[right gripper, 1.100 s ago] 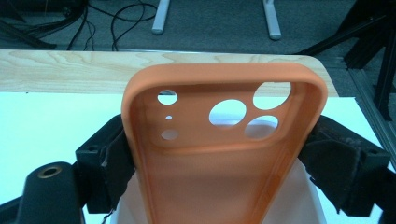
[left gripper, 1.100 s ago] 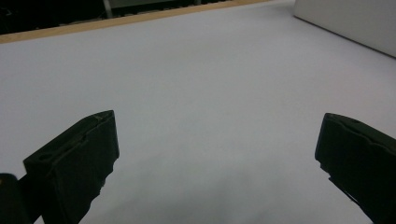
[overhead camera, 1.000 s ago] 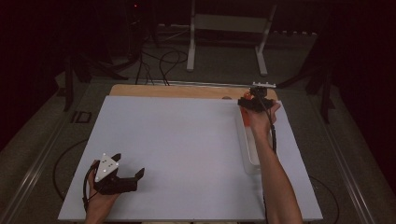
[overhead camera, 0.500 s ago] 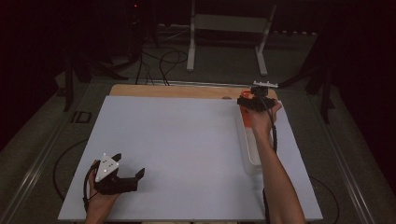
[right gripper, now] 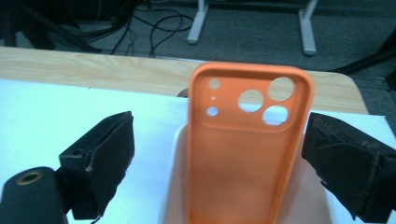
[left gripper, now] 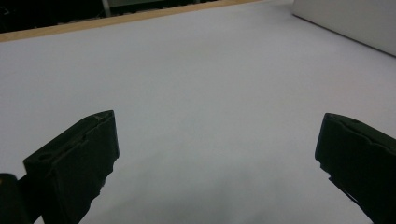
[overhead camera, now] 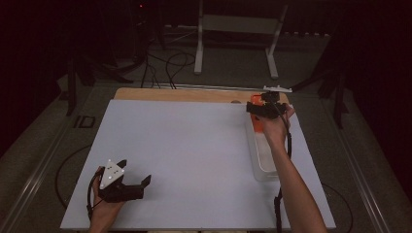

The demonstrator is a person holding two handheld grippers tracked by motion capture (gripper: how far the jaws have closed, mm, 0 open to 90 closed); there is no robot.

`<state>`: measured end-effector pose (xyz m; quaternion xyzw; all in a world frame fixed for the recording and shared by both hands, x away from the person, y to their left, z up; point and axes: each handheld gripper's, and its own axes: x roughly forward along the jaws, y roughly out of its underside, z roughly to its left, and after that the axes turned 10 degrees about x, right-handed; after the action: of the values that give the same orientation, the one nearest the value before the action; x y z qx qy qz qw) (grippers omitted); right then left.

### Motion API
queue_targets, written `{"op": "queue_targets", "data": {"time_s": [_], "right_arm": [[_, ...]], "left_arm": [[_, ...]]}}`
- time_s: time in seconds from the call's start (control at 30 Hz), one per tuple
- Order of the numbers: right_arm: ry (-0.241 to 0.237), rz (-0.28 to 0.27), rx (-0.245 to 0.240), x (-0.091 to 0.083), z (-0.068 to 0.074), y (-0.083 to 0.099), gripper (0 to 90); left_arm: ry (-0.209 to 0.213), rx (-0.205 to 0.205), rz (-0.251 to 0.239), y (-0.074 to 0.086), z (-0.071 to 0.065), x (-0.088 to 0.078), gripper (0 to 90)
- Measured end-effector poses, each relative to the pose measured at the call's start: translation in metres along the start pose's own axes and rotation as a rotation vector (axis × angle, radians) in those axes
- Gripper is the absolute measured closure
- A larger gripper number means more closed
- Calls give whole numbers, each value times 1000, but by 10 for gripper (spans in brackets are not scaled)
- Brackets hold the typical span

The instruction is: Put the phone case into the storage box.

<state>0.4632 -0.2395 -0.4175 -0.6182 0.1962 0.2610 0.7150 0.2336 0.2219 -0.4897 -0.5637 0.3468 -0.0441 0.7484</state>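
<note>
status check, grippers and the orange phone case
Right gripper open, jaws just widened, astride orange phone case, not pressing. Case in white tray. Left gripper open, idle. Nothing blocking.

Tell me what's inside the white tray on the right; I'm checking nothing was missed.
An orange phone case stands at the far end of the white tray. The person's forearm covers part of the tray's floor.

The left gripper point(left gripper: 217, 158) is seen with its 2 black jaws held wide apart, nothing between them. Beneath and ahead of them a white table surface point(left gripper: 196, 79) is spread. Far ahead, a wooden edge point(left gripper: 116, 19) is seen; ahead to the right, a pale container wall point(left gripper: 350, 21) is glimpsed.
</note>
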Motion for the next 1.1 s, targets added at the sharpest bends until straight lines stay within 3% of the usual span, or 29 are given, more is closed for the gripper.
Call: {"op": "queue_targets", "data": {"time_s": [1.1], "right_arm": [[-183, -14, -112, -56, 28, 26, 94]], "left_arm": [[0, -1, -4, 0, -1, 0, 4]]}}
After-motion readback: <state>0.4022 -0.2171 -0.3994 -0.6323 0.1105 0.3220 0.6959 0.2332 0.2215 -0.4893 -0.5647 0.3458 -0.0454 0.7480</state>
